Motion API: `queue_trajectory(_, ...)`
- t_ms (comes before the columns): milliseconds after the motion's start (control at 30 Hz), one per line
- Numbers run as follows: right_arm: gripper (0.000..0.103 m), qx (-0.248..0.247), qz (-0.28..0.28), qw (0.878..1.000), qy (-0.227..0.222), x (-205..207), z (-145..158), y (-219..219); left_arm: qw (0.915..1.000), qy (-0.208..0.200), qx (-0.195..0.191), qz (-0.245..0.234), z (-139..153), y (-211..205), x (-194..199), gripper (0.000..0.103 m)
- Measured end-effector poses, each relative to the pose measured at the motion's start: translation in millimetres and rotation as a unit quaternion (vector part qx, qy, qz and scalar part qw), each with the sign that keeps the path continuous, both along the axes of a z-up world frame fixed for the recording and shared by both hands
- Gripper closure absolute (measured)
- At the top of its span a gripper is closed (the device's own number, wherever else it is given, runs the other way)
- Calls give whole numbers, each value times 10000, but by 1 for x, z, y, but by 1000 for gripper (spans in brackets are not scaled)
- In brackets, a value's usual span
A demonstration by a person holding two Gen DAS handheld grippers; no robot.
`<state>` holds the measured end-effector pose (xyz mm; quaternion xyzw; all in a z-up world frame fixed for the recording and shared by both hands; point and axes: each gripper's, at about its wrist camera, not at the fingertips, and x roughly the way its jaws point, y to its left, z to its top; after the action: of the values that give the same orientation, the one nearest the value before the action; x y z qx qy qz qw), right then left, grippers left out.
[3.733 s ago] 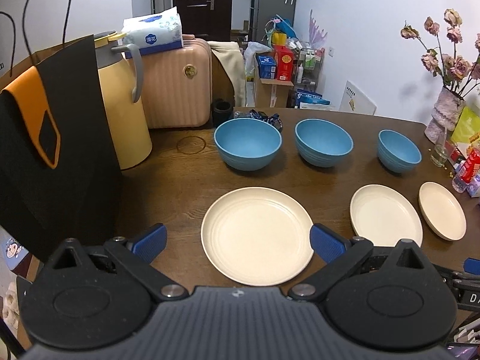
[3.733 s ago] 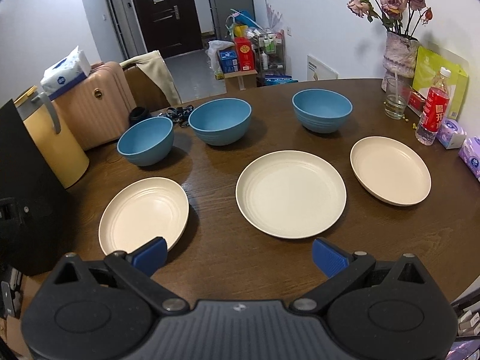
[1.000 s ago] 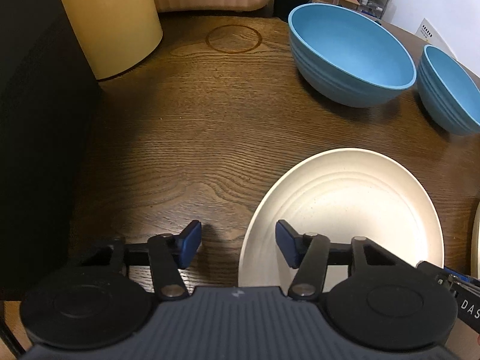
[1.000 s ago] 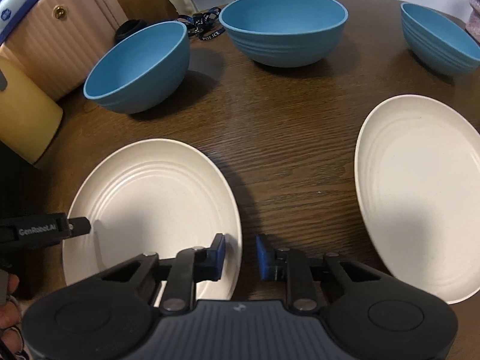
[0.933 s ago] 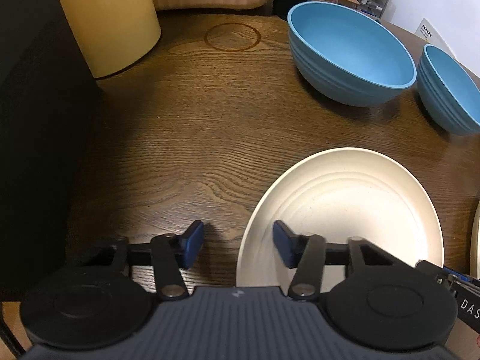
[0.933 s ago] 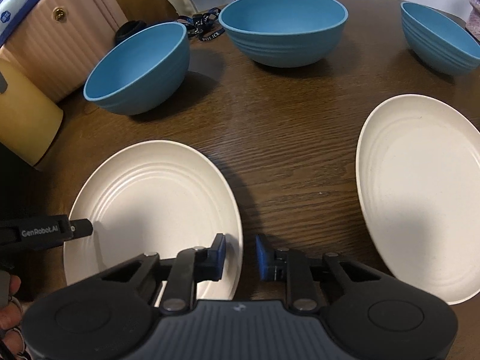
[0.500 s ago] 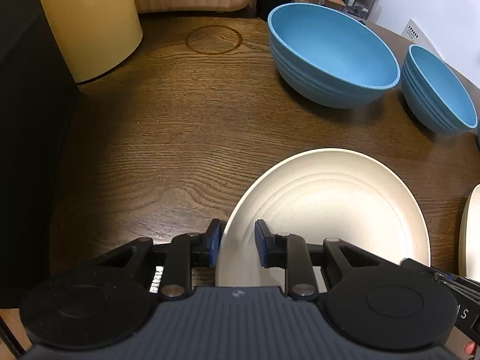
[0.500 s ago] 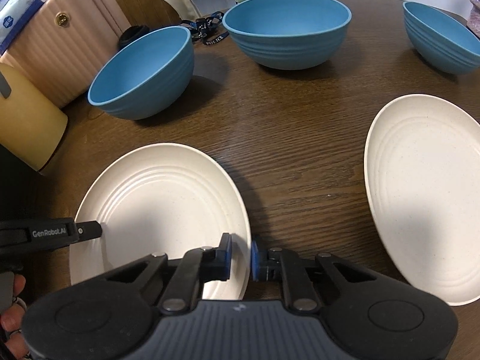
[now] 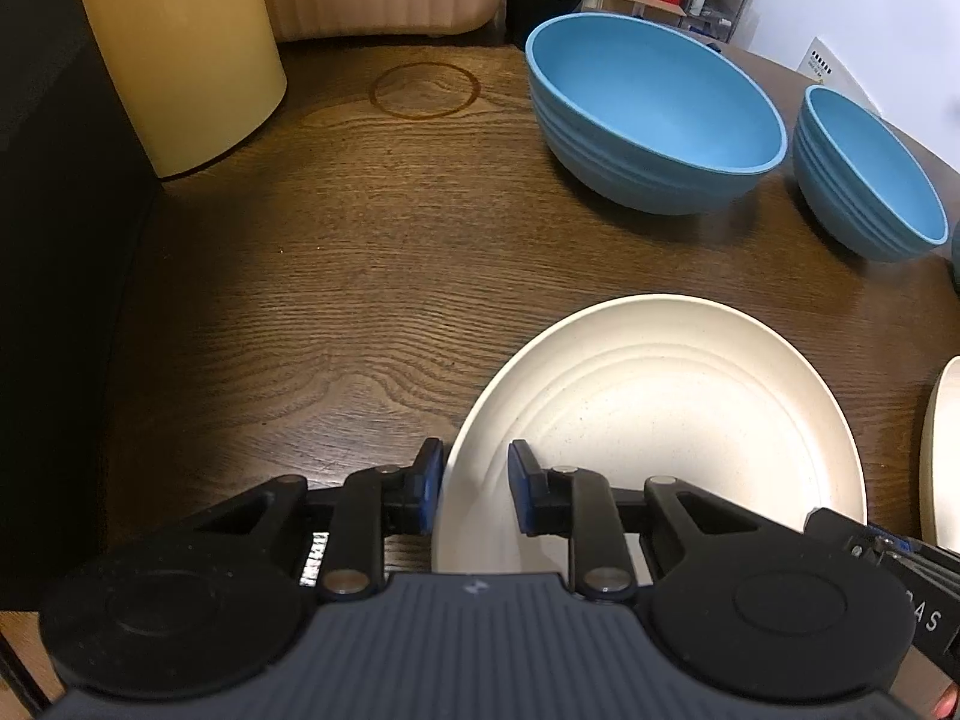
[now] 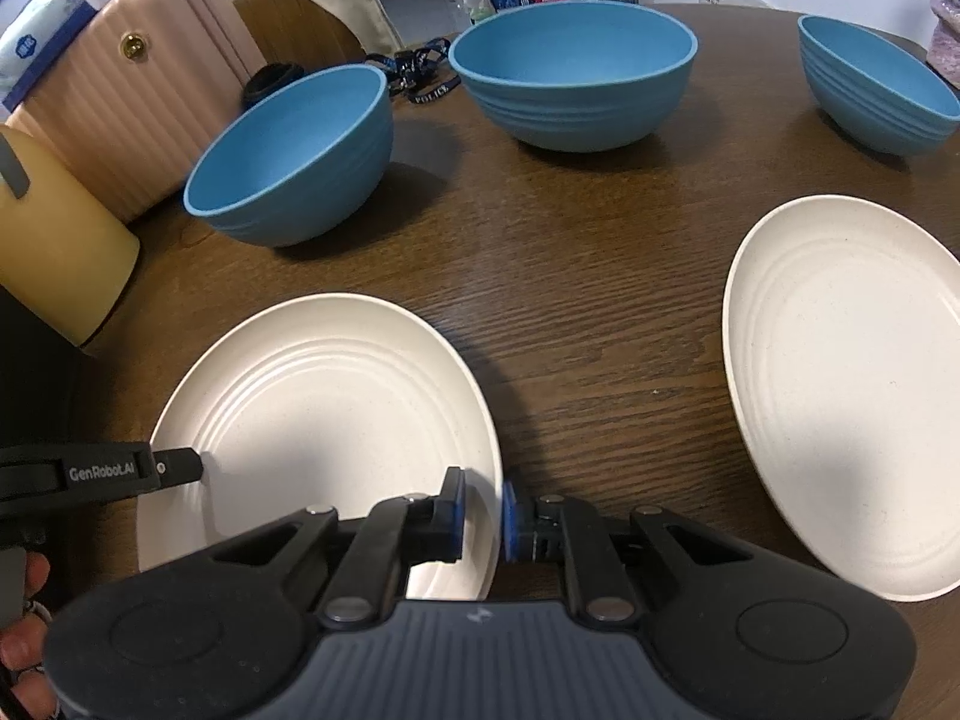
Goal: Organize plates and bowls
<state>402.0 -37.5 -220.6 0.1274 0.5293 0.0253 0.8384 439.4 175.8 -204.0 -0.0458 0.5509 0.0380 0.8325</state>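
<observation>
Brown wooden table (image 9: 360,276) holds three blue bowls (image 10: 570,72). Left gripper (image 9: 474,489) pinches the big cream plate (image 10: 324,420) at nine o'clock; right gripper (image 10: 480,507) pinches it at four o'clock.
</observation>
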Motion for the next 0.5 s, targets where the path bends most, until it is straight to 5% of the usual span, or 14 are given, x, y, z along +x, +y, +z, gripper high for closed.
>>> queue_trajectory(500,91,76,-70,9996,-270,-27,25,-12,9999,-40,-71,-77,15,-2,-26,79)
